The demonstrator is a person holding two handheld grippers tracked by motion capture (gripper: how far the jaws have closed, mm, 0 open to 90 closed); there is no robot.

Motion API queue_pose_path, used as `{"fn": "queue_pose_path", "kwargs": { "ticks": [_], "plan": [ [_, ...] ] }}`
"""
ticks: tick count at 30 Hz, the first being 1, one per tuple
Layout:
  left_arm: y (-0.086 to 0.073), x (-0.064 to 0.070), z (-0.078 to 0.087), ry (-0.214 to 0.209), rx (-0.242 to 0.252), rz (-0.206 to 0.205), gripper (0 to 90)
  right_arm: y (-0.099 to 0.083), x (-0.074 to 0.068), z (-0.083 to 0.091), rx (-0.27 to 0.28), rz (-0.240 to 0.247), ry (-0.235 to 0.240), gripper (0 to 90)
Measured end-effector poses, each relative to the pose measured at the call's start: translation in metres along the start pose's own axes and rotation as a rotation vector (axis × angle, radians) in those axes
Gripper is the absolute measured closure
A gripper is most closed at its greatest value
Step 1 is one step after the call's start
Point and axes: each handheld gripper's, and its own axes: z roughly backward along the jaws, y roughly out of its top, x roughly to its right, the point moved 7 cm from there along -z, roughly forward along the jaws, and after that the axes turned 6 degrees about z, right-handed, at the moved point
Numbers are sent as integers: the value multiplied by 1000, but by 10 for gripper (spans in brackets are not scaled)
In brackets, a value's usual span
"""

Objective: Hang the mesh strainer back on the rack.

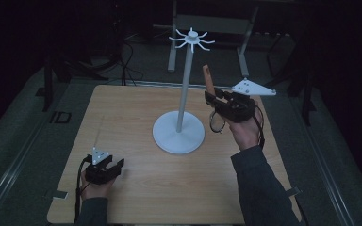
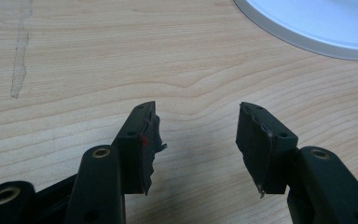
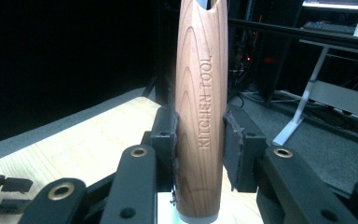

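The handle [image 3: 201, 107] clamped in the right gripper [image 3: 200, 140] is showing as smooth, matt wood with clear grain and the words KITCHEN TOOL pressed into it. The gripper's arms are looking like matt black plastic with brass-coloured rivets, and its pads [image 3: 235, 140] are looking rough and frayed at the edges. The left gripper [image 2: 196, 135] is wearing the same torn black pads. The table [image 2: 98, 60] is showing pale wood grain, faintly glossy. The stand [image 1: 178, 132] is appearing smooth, white and slightly shiny.
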Motion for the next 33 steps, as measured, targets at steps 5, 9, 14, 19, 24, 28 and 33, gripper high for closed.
{"fn": "queue_pose_path", "kwargs": {
  "ticks": [5, 9, 14, 19, 24, 28, 33],
  "plan": [
    [0, 0, 0, 0, 1, 1, 480, 5, 0, 1, 11, 1, -4, 677],
    [0, 0, 0, 0, 2, 1, 480, 7, 0, 1, 18, 0, -6, 677],
    [0, 0, 0, 0, 0, -1, 480, 9, 0, 2, 26, 5, -8, 676],
    [0, 0, 0, 0, 1, 1, 479, 13, 0, 3, 38, 1, -13, 677],
    [0, 0, 0, 0, 0, 0, 479, 16, 1, 3, 52, -5, -15, 677],
    [0, 0, 0, 0, 0, 0, 479, 18, 2, 3, 59, -19, -15, 677],
    [0, 0, 0, -2, 0, 1, 479, 21, 4, 4, 73, -31, -18, 676]
  ]
}}
